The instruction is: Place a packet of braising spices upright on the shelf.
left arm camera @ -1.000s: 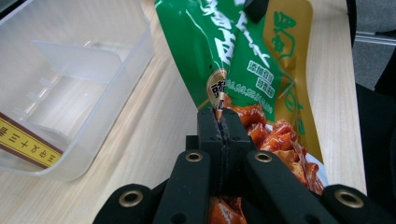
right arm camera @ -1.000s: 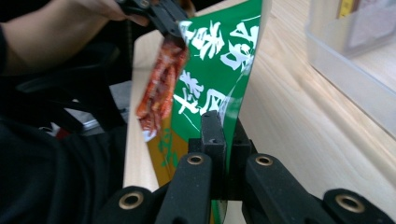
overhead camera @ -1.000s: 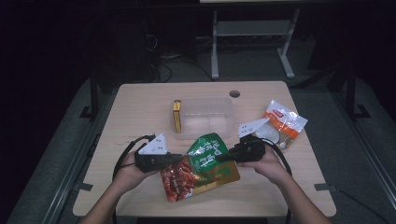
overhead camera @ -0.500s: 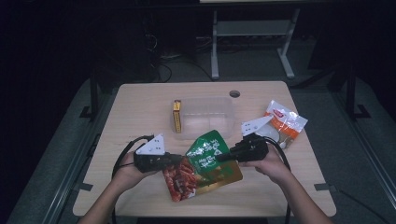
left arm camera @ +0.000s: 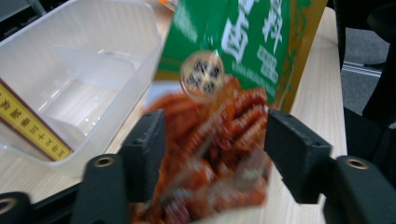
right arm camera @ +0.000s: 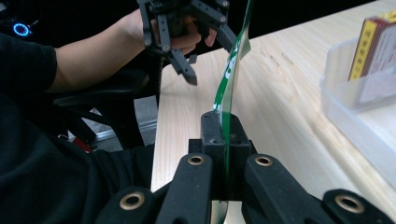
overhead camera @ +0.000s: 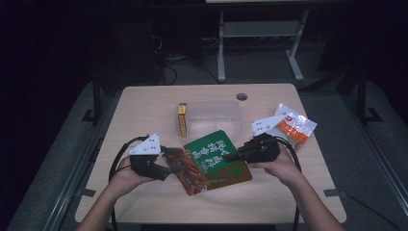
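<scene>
- High view: the green-and-red snack pouch [overhead camera: 211, 161] sits mid-table, lifted off the table [overhead camera: 144, 103] btwn the two hands, w/ the clear plastic bin [overhead camera: 226, 113] just behind it. The right hand-held gripper [overhead camera: 230, 157] is clamped on the pouch's right edge. The left hand-held gripper [overhead camera: 174, 163] is at the red end, jaws just been opening, so the bag now hangs from one side only. Risk: it swings or droops and drags on the table. A second snack bag [overhead camera: 294, 129] lies well apart at the right.
- Left gripper view: the left hand-held gripper [left arm camera: 212, 154] has let go; its jaws stand either side of the blurred red end w/ gaps showing, pouch still btwn them, not pinched. If the hand pulls off sideways a pad [left arm camera: 148, 140] could catch the foil and tug it. The bin, w/ a yellow box [left arm camera: 28, 122] inside, is just beside, so a swinging pouch could knock its wall.
- Right gripper view: the right hand-held gripper [right arm camera: 225, 140] is clenched on a thin strip of the pouch edge [right arm camera: 231, 70], seen edge-on. IMO that's a narrow bite on slick film; the weight of the hanging bag could slide it out or twist it in the pads.
</scene>
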`<state>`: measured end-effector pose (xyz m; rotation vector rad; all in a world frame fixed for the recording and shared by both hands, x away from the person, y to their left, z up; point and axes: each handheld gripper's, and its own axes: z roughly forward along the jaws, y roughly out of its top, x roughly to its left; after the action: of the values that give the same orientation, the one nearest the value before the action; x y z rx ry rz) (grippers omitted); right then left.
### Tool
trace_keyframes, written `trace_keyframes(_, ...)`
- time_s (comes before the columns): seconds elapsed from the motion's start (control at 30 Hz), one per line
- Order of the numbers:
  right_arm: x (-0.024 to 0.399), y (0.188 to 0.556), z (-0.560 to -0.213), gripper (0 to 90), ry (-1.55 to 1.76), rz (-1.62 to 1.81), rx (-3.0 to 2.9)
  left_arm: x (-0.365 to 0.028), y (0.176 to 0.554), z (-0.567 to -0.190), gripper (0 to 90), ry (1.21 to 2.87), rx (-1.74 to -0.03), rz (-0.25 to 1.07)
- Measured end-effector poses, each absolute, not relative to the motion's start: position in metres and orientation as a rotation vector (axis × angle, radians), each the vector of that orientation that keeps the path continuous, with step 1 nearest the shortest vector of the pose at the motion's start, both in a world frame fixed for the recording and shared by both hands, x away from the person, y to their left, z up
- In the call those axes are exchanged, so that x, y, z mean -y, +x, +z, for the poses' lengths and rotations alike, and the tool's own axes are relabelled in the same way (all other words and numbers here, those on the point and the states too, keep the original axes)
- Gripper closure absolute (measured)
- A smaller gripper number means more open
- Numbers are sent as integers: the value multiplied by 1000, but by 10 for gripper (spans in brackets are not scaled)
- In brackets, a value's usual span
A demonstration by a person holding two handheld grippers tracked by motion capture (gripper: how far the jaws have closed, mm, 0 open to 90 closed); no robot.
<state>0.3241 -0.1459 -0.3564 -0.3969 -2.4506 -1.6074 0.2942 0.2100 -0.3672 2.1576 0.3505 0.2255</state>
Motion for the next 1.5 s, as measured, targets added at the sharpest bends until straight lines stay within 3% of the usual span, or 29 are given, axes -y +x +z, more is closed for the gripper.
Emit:
trace_keyframes(0.33, 147, 329, -340, 900, -421, -1630, 2486, -225, 286, -377, 274, 2143, -427, 251)
trace_keyframes(0.7, 151, 335, -315, 900, -509, -1608, 2596, -219, 281, -411, 241, 2206, -413, 204)
trace_keyframes(1.5, 162, 363, -266, 900, -763, -1640, 2713, -220, 286, -425, 234, 2226, -419, 166)
